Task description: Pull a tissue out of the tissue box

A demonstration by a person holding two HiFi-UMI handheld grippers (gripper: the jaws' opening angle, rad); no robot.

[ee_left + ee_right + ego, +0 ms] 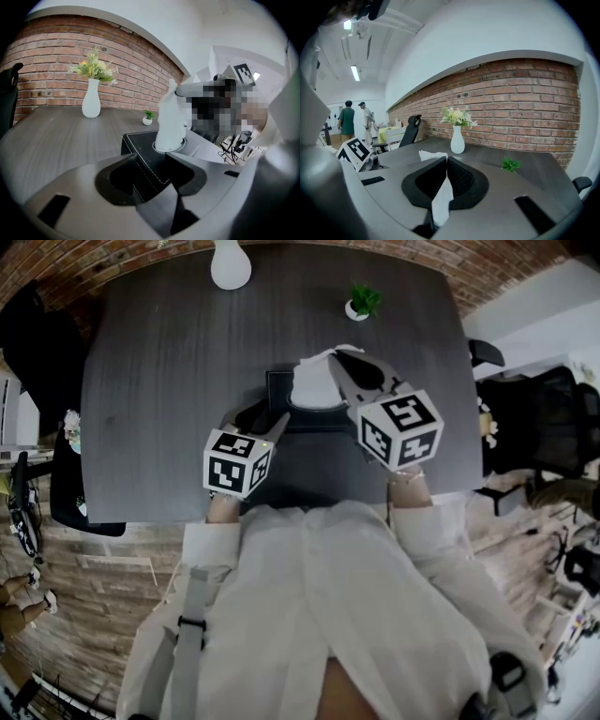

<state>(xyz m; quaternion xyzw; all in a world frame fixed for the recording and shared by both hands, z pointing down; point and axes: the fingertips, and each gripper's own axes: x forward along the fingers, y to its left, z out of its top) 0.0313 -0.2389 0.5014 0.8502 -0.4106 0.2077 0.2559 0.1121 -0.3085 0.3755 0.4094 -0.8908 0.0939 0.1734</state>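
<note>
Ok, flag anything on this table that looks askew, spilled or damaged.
Nothing stands out. The tissue stands up from the tissue box, pinched in the right gripper; the left gripper grips the box's near corner. The vase and the small potted plant stand upright.

Soft, even indoor light falls on the dark counter [159, 381], which carries a faint sheen. The ceiling tube lamps [355, 72] far beyond the counter glare white. Fisheye distortion bends the brick wall [525, 103] behind the counter; frame corners go black.

No readable text (any view).
</note>
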